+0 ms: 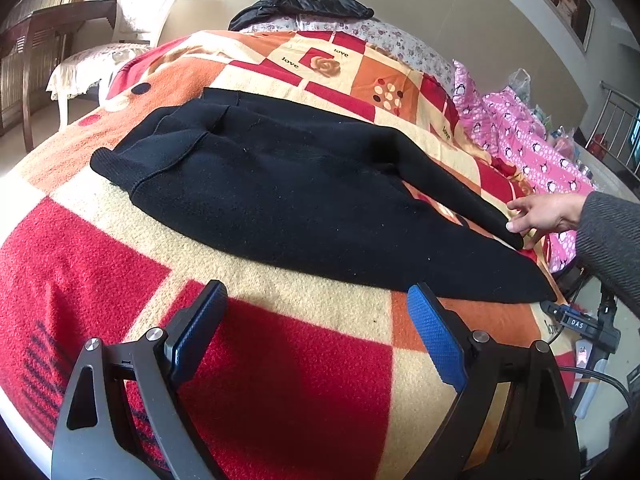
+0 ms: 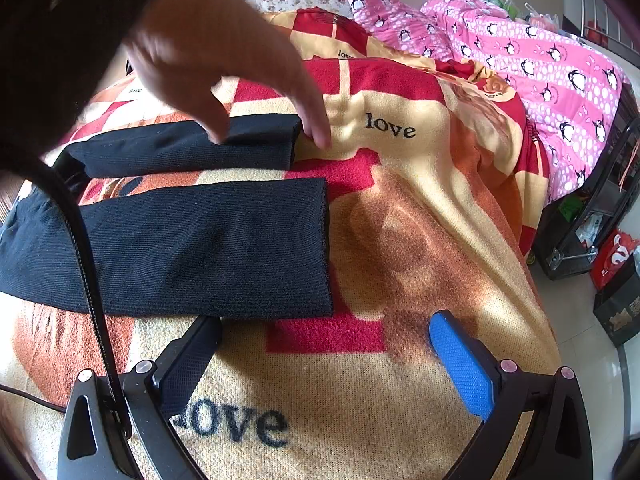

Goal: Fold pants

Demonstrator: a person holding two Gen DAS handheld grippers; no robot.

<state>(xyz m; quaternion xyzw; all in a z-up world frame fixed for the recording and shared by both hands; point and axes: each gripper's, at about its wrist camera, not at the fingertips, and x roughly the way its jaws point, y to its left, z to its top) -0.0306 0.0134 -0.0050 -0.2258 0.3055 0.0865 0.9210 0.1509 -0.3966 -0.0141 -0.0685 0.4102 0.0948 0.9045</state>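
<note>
Jaws on both the left gripper [image 1: 316,336] and right gripper [image 2: 326,356] gape wide, empty; ahead of them black pants [image 1: 280,200] lie flat on the blanket [image 1: 280,380], a bare hand [image 1: 548,212] touching the far cuff.

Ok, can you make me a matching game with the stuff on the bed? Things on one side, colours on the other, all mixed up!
Things:
1. pants
2. penguin quilt
3. gripper pad
4. chair

Colours:
A. pink
B. white
C. black
D. blue

Pairs: 1-C, 2-A, 3-D, 4-B
</note>
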